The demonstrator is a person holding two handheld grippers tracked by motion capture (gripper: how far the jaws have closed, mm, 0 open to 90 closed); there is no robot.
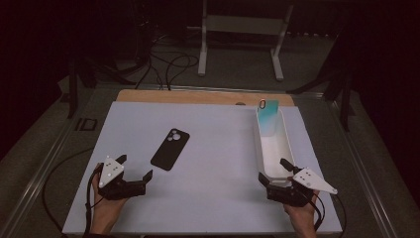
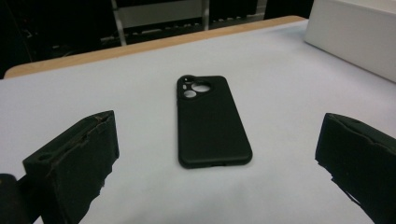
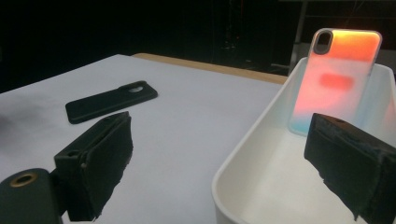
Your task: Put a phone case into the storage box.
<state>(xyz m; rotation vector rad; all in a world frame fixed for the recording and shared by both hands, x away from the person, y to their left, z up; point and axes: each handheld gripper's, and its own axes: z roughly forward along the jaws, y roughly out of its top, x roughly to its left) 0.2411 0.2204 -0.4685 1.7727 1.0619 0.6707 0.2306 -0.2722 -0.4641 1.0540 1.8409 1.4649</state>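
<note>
With both grippers' fingers spread and empty, bring your left gripper (image 1: 132,174) forward over the black phone case (image 2: 211,122) lying flat mid-worktop (image 1: 218,148), straddle its narrow width, and close squarely so it won't skid.

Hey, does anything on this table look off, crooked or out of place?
Nothing spilled or broken. The black phone case lies flat but skewed on the white mat, and the iridescent case stands propped against the far end of the white tray.
</note>
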